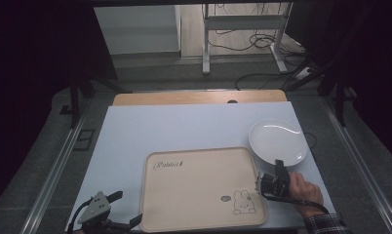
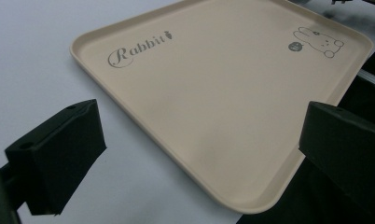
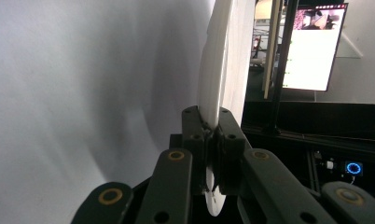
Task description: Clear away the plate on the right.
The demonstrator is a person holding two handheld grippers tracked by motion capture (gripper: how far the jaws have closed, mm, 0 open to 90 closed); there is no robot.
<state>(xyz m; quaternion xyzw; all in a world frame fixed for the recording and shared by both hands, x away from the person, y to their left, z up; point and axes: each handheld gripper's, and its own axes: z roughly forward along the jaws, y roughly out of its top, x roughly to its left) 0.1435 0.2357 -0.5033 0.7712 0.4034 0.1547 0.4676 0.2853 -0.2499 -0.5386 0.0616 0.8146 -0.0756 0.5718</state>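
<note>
The right gripper [image 1: 279, 165] is clamped on the white plate's [image 1: 277, 140] near rim beside the beige rabbit tray [image 1: 199, 192]; lifting it onto the tray seems next, while the left gripper [image 1: 127, 209] waits with jaws apart

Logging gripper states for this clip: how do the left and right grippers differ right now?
The left gripper is open, fingers spread wide and holding nothing; the right gripper is shut on the rim of the round white plate. The left sits at the near left corner of the beige rectangular rabbit-print tray; the right is off the tray's right edge. Both have black fingers.
</note>
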